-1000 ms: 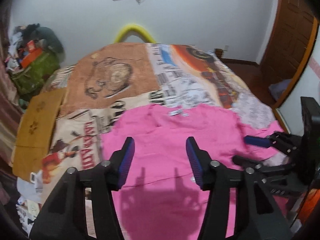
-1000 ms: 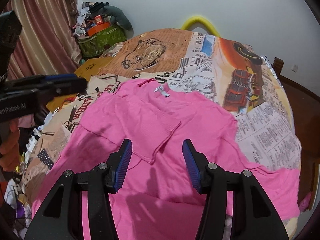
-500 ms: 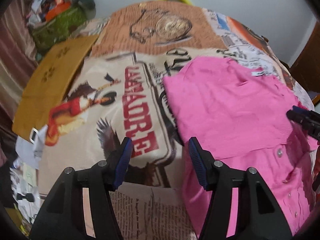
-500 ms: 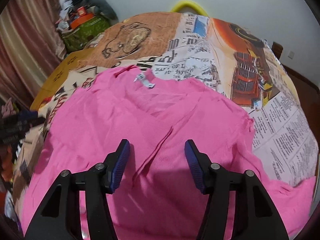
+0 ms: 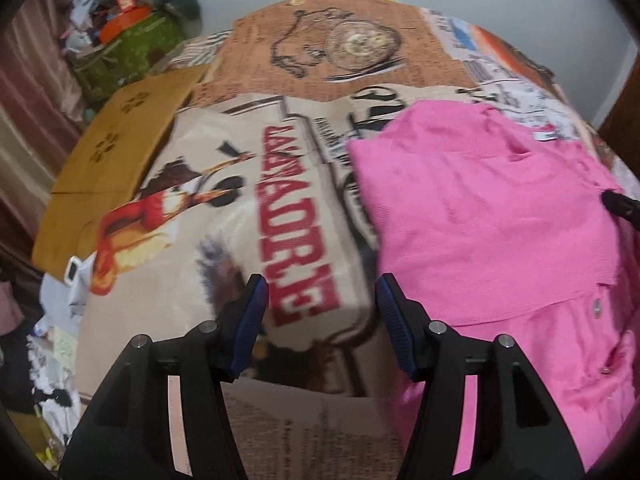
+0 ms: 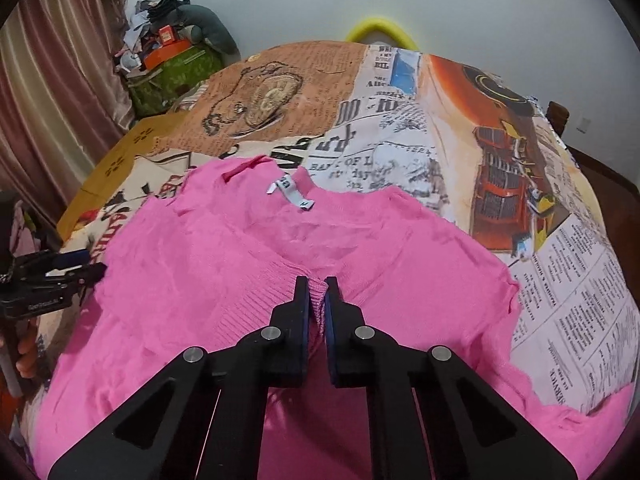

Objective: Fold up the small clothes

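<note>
A pink knit cardigan [image 6: 248, 248] lies spread on the bed, white neck label [image 6: 290, 194] at the far side; one sleeve is folded across its front. My right gripper [image 6: 318, 294] is shut on the ribbed cuff [image 6: 316, 300] of that folded sleeve at the garment's middle. My left gripper [image 5: 320, 304] is open and empty, over the printed bedcover just left of the cardigan's [image 5: 492, 216] left edge. The left gripper also shows at the left edge of the right wrist view [image 6: 60, 272]. The right gripper's tip shows at the right edge of the left wrist view [image 5: 620, 204].
The bed carries a newspaper-print cover [image 6: 400, 132]. A brown cardboard sheet [image 5: 116, 148] lies at its left side. A green bag with piled clutter [image 6: 172, 64] stands by the curtain. A yellow hoop [image 6: 380, 28] leans on the back wall.
My right gripper has moved down onto the folded sleeve and shut on its cuff. My left gripper has swung left, off the cardigan, and stays open over the bedcover.
</note>
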A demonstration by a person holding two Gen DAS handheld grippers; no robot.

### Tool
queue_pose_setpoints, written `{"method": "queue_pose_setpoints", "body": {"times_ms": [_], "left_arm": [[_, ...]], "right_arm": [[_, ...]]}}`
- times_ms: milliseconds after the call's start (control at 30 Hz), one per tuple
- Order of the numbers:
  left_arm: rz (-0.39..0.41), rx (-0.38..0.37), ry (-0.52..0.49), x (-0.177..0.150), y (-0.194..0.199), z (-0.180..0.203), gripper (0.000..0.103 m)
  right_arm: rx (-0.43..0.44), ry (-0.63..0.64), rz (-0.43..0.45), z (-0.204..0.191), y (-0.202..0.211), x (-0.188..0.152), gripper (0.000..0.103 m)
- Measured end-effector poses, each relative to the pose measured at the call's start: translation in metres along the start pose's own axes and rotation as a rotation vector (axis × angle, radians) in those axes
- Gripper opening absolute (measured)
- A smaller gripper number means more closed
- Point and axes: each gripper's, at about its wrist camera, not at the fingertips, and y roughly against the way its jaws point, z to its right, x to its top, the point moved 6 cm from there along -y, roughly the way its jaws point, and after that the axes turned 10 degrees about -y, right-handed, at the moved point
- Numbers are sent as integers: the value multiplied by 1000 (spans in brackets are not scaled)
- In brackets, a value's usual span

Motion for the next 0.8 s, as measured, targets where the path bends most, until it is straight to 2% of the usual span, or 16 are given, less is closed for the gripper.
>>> {"method": "queue_pose_setpoints", "body": {"times_ms": [100, 267, 333, 467, 633, 800], "left_arm": [[-10, -42, 45, -8, 3, -8, 58], [24, -11, 15, -12, 29, -4, 58], [46, -11, 2, -9, 41, 1, 58], [97, -9, -41, 2, 65, 20, 58], [123, -12, -65, 16, 70, 43, 61], [104, -32, -56, 33, 50, 56, 61]], "right_arm": [[-6, -4, -3, 2, -1, -1, 6], [7, -17, -2, 9, 20, -6, 11], [-6, -23, 5, 16, 30, -9, 17], [-35, -50, 40, 44, 63, -21, 39], [-86, -55, 35, 71, 79, -22, 40], [-57, -76, 26, 81, 68, -3, 40]]}}
